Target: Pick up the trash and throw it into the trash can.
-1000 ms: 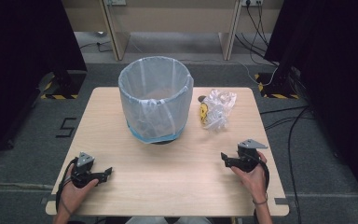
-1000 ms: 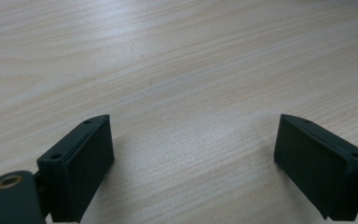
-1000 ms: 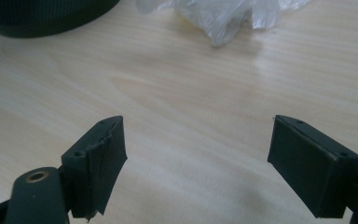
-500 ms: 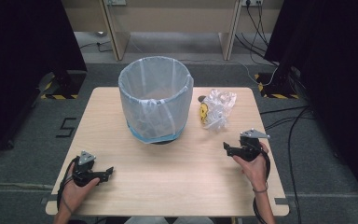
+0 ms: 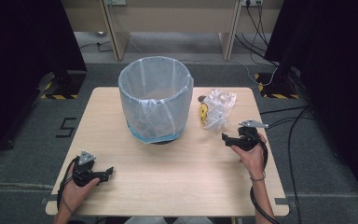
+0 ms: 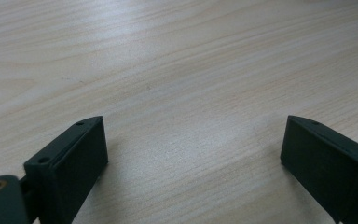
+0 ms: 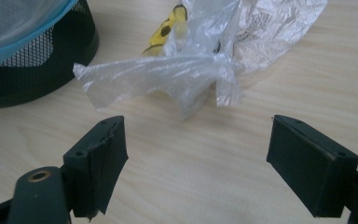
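A waste bin (image 5: 154,100) lined with a pale plastic bag stands at the table's back middle. Right of it lies a crumpled clear plastic bag (image 5: 218,108) with something yellow inside; in the right gripper view this bag (image 7: 200,65) lies just beyond the jaws, beside the bin's black mesh base (image 7: 37,65). My right gripper (image 5: 225,138) is open, held a little in front of the bag, nothing between its jaws (image 7: 193,163). My left gripper (image 5: 108,172) rests open near the front left of the table, over bare wood (image 6: 193,154).
The wooden table (image 5: 177,182) has free room across its front and middle. Cables (image 5: 303,121) trail off the right side onto the grey floor. Desk legs and dark curtains stand behind the table.
My right gripper has moved forward and slightly left toward the plastic bag. The left gripper has stayed in place.
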The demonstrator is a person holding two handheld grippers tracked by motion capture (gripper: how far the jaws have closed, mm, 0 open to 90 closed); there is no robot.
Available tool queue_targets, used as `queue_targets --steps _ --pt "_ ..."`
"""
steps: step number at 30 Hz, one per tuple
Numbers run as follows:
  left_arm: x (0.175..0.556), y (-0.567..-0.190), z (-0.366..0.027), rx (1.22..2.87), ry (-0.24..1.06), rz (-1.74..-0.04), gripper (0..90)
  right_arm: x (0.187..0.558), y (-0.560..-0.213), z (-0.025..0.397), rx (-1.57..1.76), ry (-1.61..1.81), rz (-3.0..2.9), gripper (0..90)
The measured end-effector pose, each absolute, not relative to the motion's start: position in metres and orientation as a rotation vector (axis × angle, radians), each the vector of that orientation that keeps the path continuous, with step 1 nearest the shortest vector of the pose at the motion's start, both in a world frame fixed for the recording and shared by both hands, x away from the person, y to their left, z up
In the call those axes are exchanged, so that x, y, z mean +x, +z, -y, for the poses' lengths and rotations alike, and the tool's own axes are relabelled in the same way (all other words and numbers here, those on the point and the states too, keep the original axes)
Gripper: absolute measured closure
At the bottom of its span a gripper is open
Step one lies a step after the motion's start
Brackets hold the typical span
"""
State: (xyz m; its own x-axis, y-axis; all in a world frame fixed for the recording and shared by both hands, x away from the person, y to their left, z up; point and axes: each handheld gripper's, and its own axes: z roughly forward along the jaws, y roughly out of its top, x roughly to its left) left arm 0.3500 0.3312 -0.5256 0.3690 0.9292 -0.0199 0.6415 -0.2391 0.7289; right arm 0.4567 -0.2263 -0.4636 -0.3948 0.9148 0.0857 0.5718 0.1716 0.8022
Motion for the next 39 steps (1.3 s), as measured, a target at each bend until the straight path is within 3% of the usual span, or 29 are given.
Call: queue_targets --steps 21,39 --pt "0.35 -0.526 -0.331 1.977 0.563 -1.354 6.3 0.512 -0.449 0.215 1.423 1.105 -2.017 22.3" --pt "0.35 -0.525 -0.331 1.979 0.561 -1.353 6.3 0.549 -0.458 0.196 1.463 1.06 -2.022 25.7"
